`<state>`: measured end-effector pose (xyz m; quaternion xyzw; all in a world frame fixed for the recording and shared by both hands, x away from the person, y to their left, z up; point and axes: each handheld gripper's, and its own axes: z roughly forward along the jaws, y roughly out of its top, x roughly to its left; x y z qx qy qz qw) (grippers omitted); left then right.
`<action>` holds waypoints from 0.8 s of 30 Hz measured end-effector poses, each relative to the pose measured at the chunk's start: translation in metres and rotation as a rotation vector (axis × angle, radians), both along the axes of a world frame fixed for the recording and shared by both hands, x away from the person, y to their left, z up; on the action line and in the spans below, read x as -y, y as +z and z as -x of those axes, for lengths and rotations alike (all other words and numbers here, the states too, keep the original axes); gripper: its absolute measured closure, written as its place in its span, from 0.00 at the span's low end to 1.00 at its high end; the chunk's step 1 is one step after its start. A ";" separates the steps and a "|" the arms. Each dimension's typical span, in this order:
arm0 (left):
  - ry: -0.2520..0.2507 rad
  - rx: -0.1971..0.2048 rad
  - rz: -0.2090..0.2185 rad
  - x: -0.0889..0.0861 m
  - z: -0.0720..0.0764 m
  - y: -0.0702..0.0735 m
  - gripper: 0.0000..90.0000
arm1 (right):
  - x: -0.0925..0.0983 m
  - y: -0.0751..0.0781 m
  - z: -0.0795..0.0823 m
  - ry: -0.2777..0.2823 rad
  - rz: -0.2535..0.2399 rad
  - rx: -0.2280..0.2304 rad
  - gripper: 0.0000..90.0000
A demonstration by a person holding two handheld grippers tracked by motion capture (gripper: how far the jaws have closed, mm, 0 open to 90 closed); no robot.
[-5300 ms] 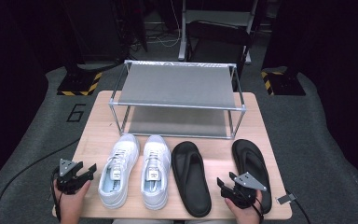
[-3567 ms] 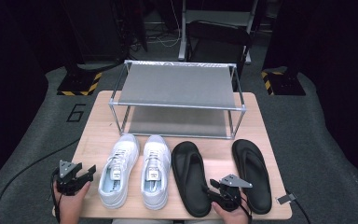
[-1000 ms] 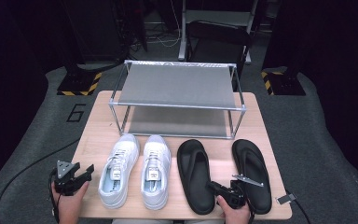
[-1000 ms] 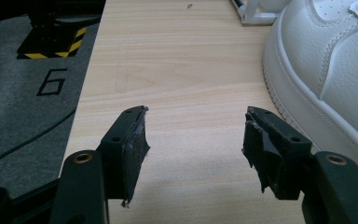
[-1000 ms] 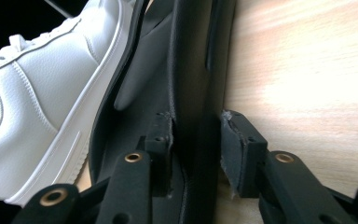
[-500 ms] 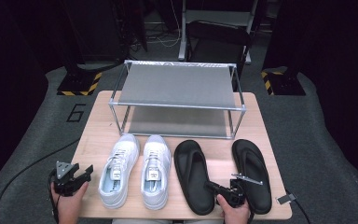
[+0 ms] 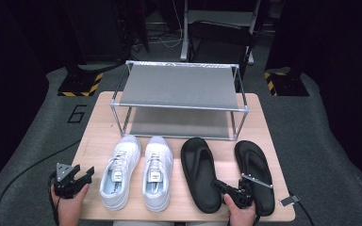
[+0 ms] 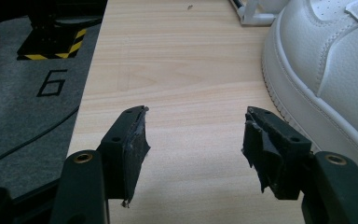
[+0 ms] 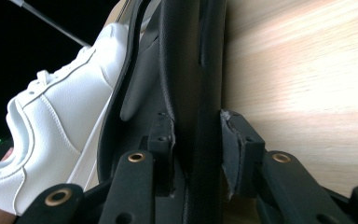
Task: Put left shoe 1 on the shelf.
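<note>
Your right gripper [image 7: 226, 189] clamps the matte black rubber flip-flop [image 7: 199, 172] by its heel edge, seen close in the right gripper view, while your left gripper [image 8: 193, 151] gapes wide.

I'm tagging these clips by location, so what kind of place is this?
Probably a lab or studio set up for recording handling tasks: a small wooden table on grey floor mats marked with a 6, hazard-striped bases and dark equipment stands behind.

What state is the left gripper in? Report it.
Open: the left gripper has its jaws spread wide over bare table, holding nothing.
</note>
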<state>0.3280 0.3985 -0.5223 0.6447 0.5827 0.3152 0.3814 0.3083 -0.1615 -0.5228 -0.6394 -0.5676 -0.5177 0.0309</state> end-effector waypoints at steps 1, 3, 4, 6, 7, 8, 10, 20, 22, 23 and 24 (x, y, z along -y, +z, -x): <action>0.000 0.002 0.001 0.000 -0.001 0.000 0.43 | 0.001 0.000 0.000 -0.006 -0.005 0.000 0.74; -0.003 0.003 0.000 0.000 -0.002 0.000 0.43 | 0.004 0.001 -0.001 -0.012 0.009 0.006 0.74; -0.008 -0.007 -0.009 0.000 -0.002 0.000 0.43 | 0.004 0.001 -0.001 -0.016 0.010 0.006 0.74; -0.005 -0.008 0.005 0.002 -0.002 0.000 0.43 | 0.004 0.001 -0.002 -0.025 0.000 -0.002 0.74; -0.004 -0.006 0.006 0.002 -0.002 0.000 0.43 | 0.004 0.001 -0.003 -0.026 -0.003 -0.003 0.74; -0.007 -0.002 0.002 0.001 -0.003 0.000 0.43 | 0.005 0.000 -0.004 -0.025 0.001 0.000 0.74; -0.003 0.003 0.006 0.001 -0.003 0.000 0.43 | 0.004 -0.001 -0.004 -0.027 0.008 0.009 0.74; -0.014 -0.002 0.005 -0.001 -0.003 0.000 0.43 | -0.001 0.004 -0.007 -0.037 -0.002 0.004 0.74; -0.010 0.000 0.012 -0.001 -0.003 0.000 0.43 | -0.001 0.004 -0.009 -0.043 -0.012 0.003 0.74; -0.011 -0.002 0.011 -0.001 -0.003 0.000 0.43 | -0.001 0.005 -0.009 -0.046 -0.014 0.003 0.74; -0.011 -0.002 0.012 -0.001 -0.003 0.000 0.43 | -0.001 0.005 -0.010 -0.042 -0.003 0.005 0.74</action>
